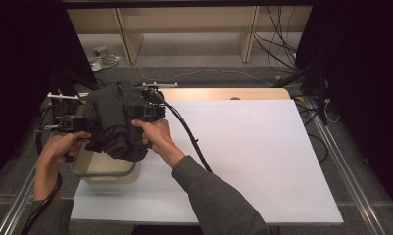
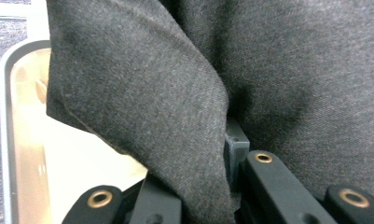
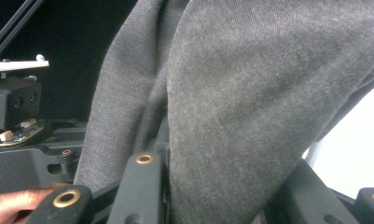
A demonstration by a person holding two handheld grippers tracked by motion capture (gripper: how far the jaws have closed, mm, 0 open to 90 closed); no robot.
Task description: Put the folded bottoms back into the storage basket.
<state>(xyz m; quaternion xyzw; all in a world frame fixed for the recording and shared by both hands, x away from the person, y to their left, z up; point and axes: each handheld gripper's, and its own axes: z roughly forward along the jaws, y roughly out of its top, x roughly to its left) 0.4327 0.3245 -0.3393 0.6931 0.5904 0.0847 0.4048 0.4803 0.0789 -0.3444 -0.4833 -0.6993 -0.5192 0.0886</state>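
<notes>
White, smooth table point(image 1: 243, 156) spreads under your hands. Dark grey woven cloth point(image 1: 116, 122), soft and bunched in heavy folds, hangs between your grippers above a rounded, grey-rimmed bin point(image 1: 103, 170) at the table's left edge. Your left gripper point(image 1: 71, 122) and right gripper point(image 1: 147, 111) each pinch its fabric tight.

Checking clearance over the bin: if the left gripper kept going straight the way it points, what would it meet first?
Probably the right gripper: the left gripper, shut on the dark cloth, points across at it, though depth is unclear.
</notes>
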